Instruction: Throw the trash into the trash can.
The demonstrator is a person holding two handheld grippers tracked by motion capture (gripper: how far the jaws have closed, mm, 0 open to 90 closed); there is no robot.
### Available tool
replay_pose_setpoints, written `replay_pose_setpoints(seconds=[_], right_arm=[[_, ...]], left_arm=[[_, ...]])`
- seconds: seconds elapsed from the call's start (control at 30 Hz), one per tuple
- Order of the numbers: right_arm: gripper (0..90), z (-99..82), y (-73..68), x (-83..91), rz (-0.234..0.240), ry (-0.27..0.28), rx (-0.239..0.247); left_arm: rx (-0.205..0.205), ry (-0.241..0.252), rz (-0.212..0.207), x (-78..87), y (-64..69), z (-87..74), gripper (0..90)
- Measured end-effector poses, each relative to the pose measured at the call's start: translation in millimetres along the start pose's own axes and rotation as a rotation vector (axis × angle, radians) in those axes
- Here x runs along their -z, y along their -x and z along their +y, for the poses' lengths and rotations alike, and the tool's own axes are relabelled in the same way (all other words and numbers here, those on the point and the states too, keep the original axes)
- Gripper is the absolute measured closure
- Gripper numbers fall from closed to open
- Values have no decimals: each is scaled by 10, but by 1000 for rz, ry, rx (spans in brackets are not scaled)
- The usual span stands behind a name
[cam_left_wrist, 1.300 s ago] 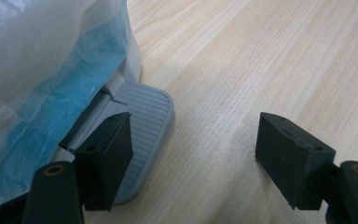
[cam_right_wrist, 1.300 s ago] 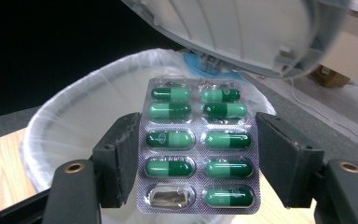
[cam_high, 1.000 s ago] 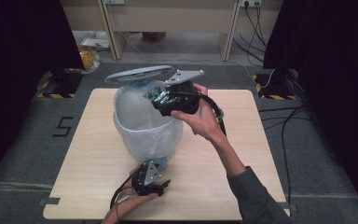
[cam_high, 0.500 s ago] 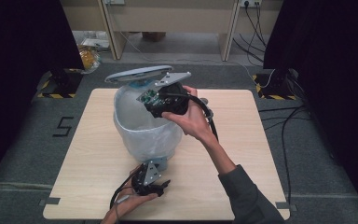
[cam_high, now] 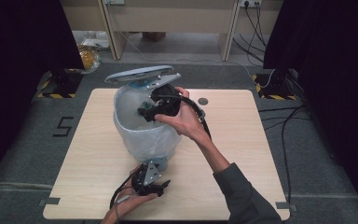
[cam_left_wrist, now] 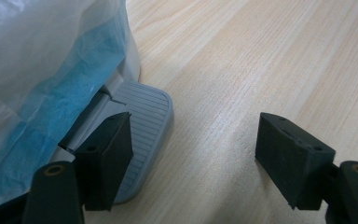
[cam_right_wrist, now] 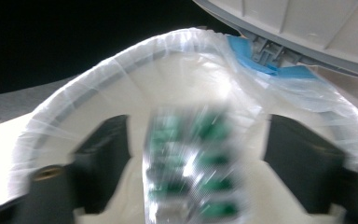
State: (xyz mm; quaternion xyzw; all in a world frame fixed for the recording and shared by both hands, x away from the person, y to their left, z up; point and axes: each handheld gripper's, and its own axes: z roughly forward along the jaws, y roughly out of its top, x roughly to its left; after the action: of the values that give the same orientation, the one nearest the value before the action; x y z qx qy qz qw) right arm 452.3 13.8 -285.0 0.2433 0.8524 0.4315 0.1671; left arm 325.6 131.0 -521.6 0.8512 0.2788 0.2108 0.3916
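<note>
Our right gripper [cam_high: 145,112] hangs over the mouth of the pedal bin [cam_high: 144,135], whose lid [cam_high: 137,73] stands raised behind it. Its jaws have just been opening, and they now stand wide. Between them in the right gripper view a blister pack [cam_right_wrist: 191,168] with green pills shows blurred, clear of both pads, above the white bag [cam_right_wrist: 121,70] lining the bin. We can read no print on the pack.

Our left gripper [cam_left_wrist: 196,163] is spread open and holds nothing. Its left pad rests on the grey ribbed pedal [cam_left_wrist: 144,116] at the bin's foot, its right pad above the bare table [cam_left_wrist: 261,56]. A painted "5" [cam_high: 63,127] marks the floor.
</note>
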Motion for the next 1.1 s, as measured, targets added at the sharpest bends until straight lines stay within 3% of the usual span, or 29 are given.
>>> replay_pose_setpoints(seconds=[0.23, 0.6, 0.8, 1.1], right_arm=[[177, -23, 43, 102, 4, 40, -18], [180, -152, 263, 450, -56, 99, -67], [180, -300, 416, 684, -94, 122, -106], [180, -514, 568, 862, -129, 130, -138]], left_arm=[[-2, 0, -1, 1, 0, 0, 267], [-3, -1, 0, 1, 1, 0, 267], [-3, -1, -1, 1, 1, 0, 267], [-5, -2, 0, 2, -1, 0, 267]])
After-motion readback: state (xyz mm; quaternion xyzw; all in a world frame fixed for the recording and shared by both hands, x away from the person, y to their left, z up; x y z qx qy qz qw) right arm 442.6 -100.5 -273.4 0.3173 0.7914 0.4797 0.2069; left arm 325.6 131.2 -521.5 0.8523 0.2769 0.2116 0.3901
